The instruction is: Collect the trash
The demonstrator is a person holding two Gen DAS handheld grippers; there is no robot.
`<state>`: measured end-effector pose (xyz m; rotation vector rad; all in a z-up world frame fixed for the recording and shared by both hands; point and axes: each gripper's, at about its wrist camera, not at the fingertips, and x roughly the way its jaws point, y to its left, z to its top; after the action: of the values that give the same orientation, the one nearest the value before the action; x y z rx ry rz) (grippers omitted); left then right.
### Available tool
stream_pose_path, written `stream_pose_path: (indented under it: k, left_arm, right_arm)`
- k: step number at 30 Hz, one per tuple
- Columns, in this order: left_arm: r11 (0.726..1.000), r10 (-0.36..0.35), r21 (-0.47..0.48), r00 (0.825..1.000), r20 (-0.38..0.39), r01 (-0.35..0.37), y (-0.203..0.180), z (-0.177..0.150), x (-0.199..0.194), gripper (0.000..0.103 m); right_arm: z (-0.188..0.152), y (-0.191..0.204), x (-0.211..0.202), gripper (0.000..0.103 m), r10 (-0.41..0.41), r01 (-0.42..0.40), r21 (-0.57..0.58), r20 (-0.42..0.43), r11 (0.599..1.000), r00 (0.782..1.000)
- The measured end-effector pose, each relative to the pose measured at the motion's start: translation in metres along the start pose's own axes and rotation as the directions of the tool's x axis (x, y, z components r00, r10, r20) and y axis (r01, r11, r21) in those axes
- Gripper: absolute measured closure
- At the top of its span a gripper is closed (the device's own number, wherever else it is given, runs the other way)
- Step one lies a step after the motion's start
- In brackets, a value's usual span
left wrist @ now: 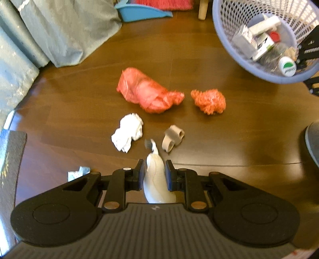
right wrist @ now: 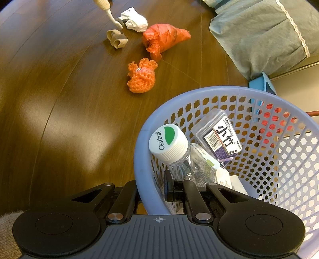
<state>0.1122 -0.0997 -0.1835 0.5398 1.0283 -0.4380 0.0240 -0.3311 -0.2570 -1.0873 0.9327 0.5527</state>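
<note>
My left gripper is shut on a white toothbrush, whose grey bristle head points forward over the wooden floor. Ahead of it lie a crumpled white tissue, a bent cardboard tube, a red plastic bag and an orange mesh net. The blue perforated basket sits tilted at the far right, holding a bottle and boxes. My right gripper is shut on the basket's near rim. Inside are a white-capped clear bottle and a floss box.
Teal bedding hangs down at the left and back. A blue dustpan and a wooden leg stand at the back. A small crumpled wrapper lies by my left fingers. A dark grey rounded object shows at the right edge.
</note>
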Motion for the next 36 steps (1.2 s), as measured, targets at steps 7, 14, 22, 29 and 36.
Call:
stream_pose_path:
  k: [7, 14, 22, 29, 36]
  left_arm:
    - [1.0, -0.013, 0.024, 0.999, 0.035, 0.012, -0.002, 0.011, -0.015, 0.103]
    - [0.995, -0.036, -0.089, 0.999, -0.018, 0.034, 0.01, -0.018, 0.007, 0.095]
    - [0.987, -0.128, -0.113, 0.987, -0.097, 0.117, -0.015, -0.061, 0.034, 0.083]
    - [0.984, -0.141, -0.131, 0.979, -0.148, 0.122, -0.027, -0.079, 0.059, 0.08]
    - [0.981, -0.156, -0.139, 0.971, -0.18, 0.131, -0.021, -0.086, 0.07, 0.08]
  right_arm:
    - [0.0, 0.0, 0.0, 0.099, 0.0, 0.0, 0.001, 0.0, 1.0, 1.0]
    - [0.001, 0.001, 0.0, 0.099, -0.001, 0.001, 0.002, -0.001, 1.0, 1.0]
    - [0.001, 0.001, -0.001, 0.099, -0.001, 0.001, -0.001, -0.003, 1.0, 1.0]
    - [-0.001, 0.0, -0.001, 0.099, 0.001, -0.001, -0.003, -0.006, 1.0, 1.0]
    - [0.0, 0.0, -0.001, 0.099, 0.0, 0.0, -0.008, -0.009, 1.0, 1.0]
